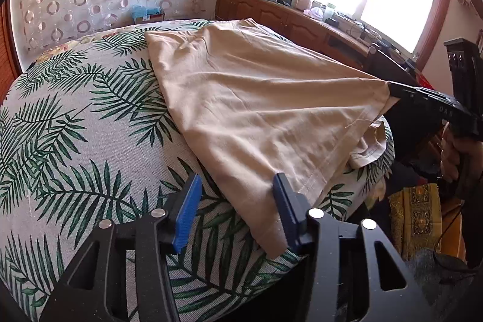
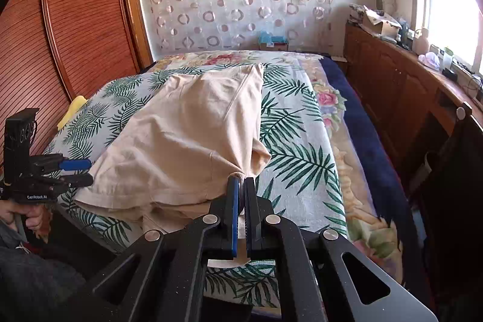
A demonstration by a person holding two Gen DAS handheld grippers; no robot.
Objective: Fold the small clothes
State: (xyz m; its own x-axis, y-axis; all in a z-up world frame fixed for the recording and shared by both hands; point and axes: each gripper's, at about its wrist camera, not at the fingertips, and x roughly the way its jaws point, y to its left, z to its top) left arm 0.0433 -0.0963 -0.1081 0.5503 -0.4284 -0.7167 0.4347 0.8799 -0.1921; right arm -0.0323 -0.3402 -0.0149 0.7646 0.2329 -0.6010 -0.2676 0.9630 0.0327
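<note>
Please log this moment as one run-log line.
right gripper: shut on beige cotton garment corner, lifted | left gripper: open at hem, not gripping | surface: palm-leaf print bedspread

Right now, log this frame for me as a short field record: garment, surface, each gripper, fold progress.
garment: beige shirt, lying wrinkled, one near corner lifted
surface: bed with palm-leaf cover
right gripper: shut on the shirt's near corner, pulling it into a peak
left gripper: jaws apart at the other near hem corner, cloth between them, pads not pressing
fold progress: no finished fold visible; a sleeve shows under the lifted edge
background: wooden cabinet under the window, cluttered top
</note>
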